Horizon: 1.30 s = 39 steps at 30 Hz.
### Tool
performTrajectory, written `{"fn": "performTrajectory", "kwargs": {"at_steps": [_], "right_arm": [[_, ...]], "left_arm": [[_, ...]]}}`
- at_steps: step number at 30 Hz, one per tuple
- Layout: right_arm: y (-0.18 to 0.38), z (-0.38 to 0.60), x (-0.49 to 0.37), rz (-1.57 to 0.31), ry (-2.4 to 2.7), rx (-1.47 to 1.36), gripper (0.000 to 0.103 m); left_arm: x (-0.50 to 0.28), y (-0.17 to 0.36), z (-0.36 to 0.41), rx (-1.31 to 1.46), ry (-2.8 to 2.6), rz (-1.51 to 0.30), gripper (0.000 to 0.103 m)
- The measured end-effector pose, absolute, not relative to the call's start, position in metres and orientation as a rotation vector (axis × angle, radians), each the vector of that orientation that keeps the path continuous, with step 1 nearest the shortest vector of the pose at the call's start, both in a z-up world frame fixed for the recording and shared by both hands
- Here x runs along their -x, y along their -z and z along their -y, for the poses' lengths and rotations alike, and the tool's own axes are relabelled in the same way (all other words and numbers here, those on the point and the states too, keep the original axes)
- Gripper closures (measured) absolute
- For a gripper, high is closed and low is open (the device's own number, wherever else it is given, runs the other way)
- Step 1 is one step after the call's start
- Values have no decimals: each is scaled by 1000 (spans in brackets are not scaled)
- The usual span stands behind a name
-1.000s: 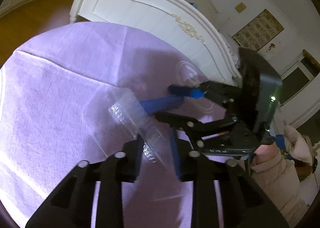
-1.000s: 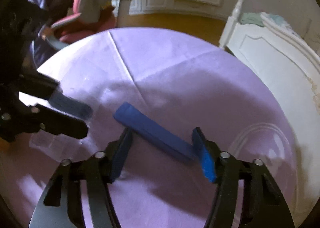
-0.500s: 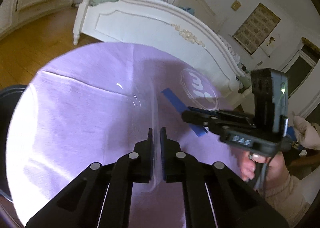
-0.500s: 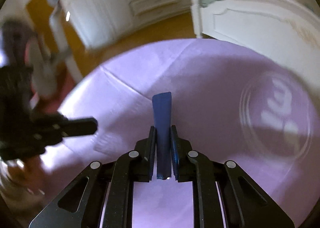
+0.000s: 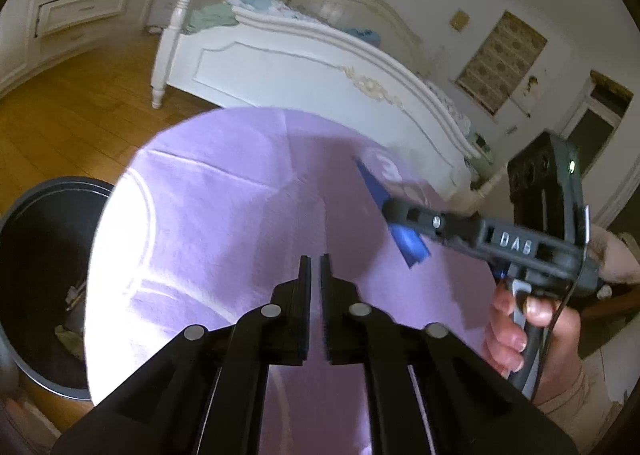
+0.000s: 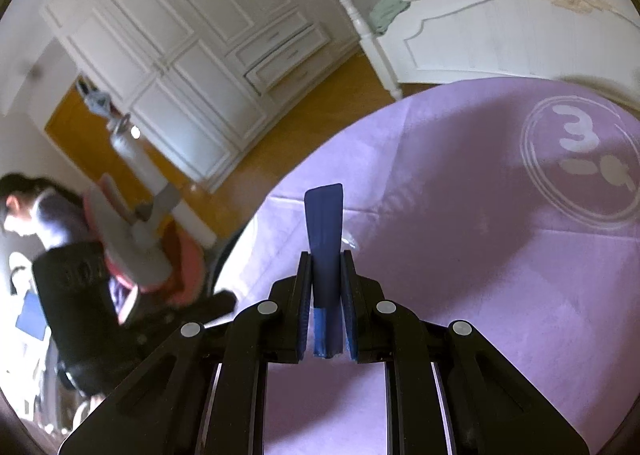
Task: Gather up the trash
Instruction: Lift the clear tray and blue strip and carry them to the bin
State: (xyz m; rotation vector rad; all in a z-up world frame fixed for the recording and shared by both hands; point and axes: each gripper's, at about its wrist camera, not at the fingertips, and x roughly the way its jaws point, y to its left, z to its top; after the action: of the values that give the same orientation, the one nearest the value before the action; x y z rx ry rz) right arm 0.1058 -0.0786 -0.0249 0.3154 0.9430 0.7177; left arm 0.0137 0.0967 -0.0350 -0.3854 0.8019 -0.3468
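My right gripper (image 6: 326,267) is shut on a flat dark blue wrapper (image 6: 325,227) that sticks up between the pads, held above the purple round table (image 6: 460,215). It also shows in the left wrist view (image 5: 400,215), with the blue wrapper (image 5: 374,191) in its tip. My left gripper (image 5: 314,275) has its jaws nearly together over the table (image 5: 220,195); a clear plastic piece was between them earlier, but it is too transparent to make out now. A dark round trash bin (image 5: 36,275) stands on the floor at the table's left edge.
A white bed frame (image 5: 300,67) stands behind the table. A white wardrobe (image 6: 192,35) lines the far wall. A seated person (image 6: 68,275) on a red chair is left of the table. The floor is wood.
Both grippers closed on their items, the left on clear plastic and the right on the blue wrapper, then lifted from the table. The views have swung towards the bin side.
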Motion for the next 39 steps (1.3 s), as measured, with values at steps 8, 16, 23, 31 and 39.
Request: {"fn": "performTrajectory", "kwargs": {"at_steps": [8,16,23,31,39], "right_arm": [[38,103,-89,-945,-648,-344,88],[44,110,-75,-951,-647,-351,88],[49,104,-73,-967,-650,-346,88],[52,95,-73,-976,-653,-329,88],[40,78,-77,-964,-688,-303,88]], "left_arm": [[-32,26,-74,263,307,-762,19],[-63,45,-67,134,158,-811,14],[-77,67,-106,348,223,-892,54],[-59,59,-123,407,280,-826,61],[-26,36,-146,459,268,-732,61]]}}
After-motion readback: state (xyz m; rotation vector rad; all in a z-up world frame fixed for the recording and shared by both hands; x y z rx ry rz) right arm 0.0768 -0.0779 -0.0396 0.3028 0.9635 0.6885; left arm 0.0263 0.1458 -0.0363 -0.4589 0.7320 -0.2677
